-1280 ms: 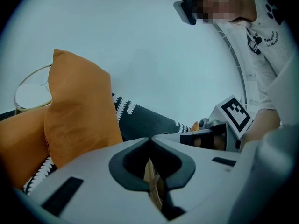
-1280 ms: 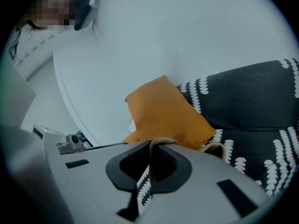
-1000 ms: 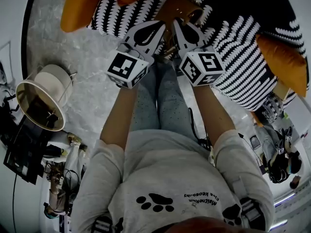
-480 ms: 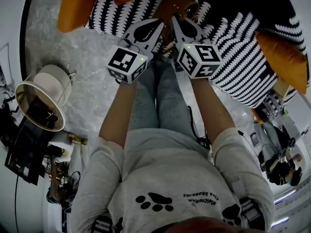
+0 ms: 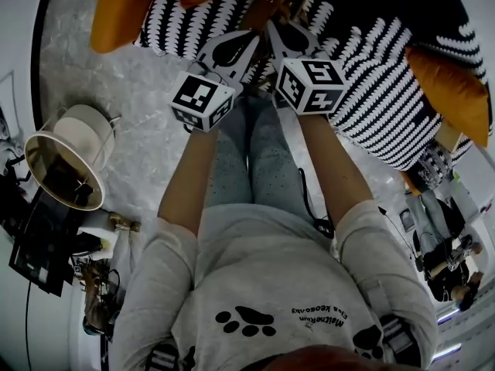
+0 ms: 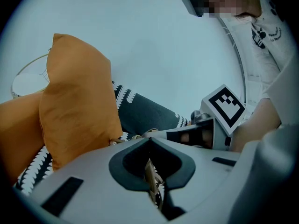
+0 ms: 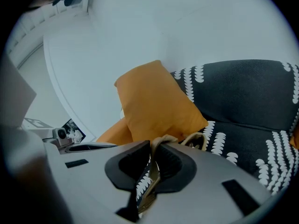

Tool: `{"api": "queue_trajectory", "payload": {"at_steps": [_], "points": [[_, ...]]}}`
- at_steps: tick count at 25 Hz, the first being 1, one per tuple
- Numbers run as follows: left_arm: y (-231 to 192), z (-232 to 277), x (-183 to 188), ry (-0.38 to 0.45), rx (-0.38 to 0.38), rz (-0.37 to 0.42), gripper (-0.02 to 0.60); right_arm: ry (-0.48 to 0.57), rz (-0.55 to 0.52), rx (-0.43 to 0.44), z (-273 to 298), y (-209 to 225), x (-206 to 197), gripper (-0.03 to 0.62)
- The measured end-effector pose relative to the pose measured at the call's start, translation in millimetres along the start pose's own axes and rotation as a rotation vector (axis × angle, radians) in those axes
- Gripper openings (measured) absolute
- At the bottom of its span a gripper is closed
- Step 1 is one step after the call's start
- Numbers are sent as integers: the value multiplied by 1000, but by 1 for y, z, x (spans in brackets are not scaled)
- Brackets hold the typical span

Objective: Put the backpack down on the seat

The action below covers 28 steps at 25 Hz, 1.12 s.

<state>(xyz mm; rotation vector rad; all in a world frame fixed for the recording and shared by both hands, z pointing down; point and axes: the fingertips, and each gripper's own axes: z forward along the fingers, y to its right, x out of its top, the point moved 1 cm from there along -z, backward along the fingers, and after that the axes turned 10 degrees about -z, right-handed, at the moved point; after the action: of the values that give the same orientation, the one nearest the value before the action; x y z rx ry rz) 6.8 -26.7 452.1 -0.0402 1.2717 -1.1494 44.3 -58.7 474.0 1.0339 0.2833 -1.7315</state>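
A brown backpack [image 5: 272,3] hangs over the black sofa seat with white leaf print [image 5: 371,91], held between my two grippers. My left gripper [image 5: 255,39] is shut on a tan strap [image 6: 153,185] of the backpack. Close beside it, my right gripper [image 5: 271,31] is shut on another strap [image 7: 148,183], tan with a black-and-white lining; its loop and a ring [image 7: 196,139] stick out past the jaws. The right gripper's marker cube [image 6: 224,107] shows in the left gripper view. Most of the backpack is hidden behind the jaws in both gripper views.
Orange cushions lie on the sofa at the left [image 5: 124,10] and right [image 5: 452,91]. A round white stand [image 5: 69,153] is on the grey marble floor [image 5: 139,99] at left. A black cable [image 5: 309,199] runs by my legs. People stand at far right [image 5: 445,253].
Both grippers and the backpack have shifted a little toward the sofa, upward in the head view. Both stay shut on the straps.
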Motion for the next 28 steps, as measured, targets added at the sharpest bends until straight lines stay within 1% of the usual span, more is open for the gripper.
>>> {"api": "queue_trajectory", "payload": {"at_steps": [4, 7, 9, 11, 16, 21, 26, 27, 28], "points": [[-3, 1, -3, -2, 3, -6, 18, -19, -4, -7, 4, 0, -4, 35], [-5, 0, -3, 0, 6, -12, 18, -36, -7, -29, 6, 3, -7, 37], [-5, -1, -2, 0, 7, -13, 18, -37, -3, -41, 6, 4, -7, 52], [-4, -1, -1, -1, 8, -14, 18, -40, 8, -36, 5, 4, -9, 161], [-8, 1, -5, -6, 10, -20, 18, -72, 3, -65, 8, 11, -20, 232], [-8, 2, -7, -8, 14, -18, 18, -70, -18, -79, 4, 13, -21, 242], [-10, 1, -3, -5, 15, -15, 18, -29, -45, -117, -2, 12, -6, 241], [-10, 1, -2, -4, 16, -14, 18, -20, -53, -124, -3, 12, -3, 235], [-9, 1, 0, -3, 18, -13, 18, -10, -62, -134, -6, 12, 0, 199]]}}
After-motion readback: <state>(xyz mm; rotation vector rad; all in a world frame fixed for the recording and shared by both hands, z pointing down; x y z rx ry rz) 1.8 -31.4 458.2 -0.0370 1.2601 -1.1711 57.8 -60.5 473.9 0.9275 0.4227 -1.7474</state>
